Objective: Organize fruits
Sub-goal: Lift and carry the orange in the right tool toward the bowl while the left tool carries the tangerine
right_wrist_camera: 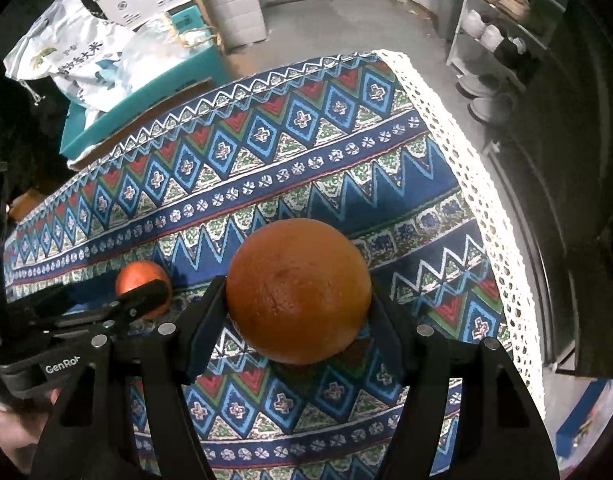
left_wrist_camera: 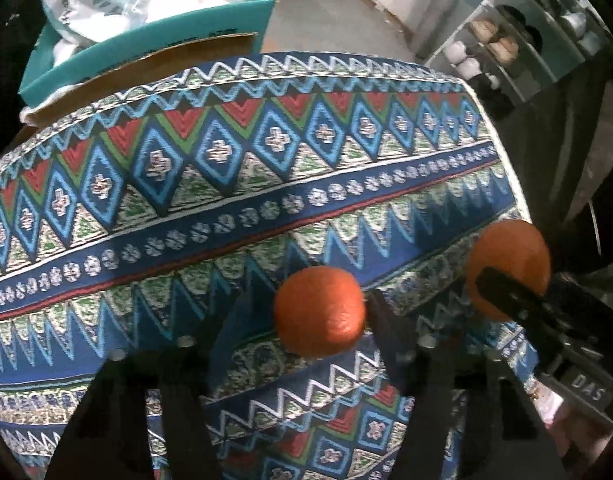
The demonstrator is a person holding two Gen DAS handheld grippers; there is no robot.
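Patterned tablecloth (right_wrist_camera: 346,152) under both oranges. Right gripper (right_wrist_camera: 298,300) clamped across large orange (right_wrist_camera: 298,292), beside cloth's lace edge; left gripper (left_wrist_camera: 306,320) spread around small orange (left_wrist_camera: 319,312), not pinching. Probably firm, light, roll-prone: grip at widest girth.

Two oranges were over the patterned tablecloth (right_wrist_camera: 346,148), side by side near its front part. The larger orange (right_wrist_camera: 298,290) sat between the fingers of the right gripper (right_wrist_camera: 298,320), and the smaller orange (left_wrist_camera: 319,311) sat between the fingers of the left gripper (left_wrist_camera: 306,320), to the left of the larger one. In the left wrist view the larger orange was at the right, close to the right edge of the cloth. Behind the table, at its far left, stood an open box (right_wrist_camera: 146,108) with bags (right_wrist_camera: 82,60) in it. To the far right of the table stood a shelf (right_wrist_camera: 494,20) with shoes on it.
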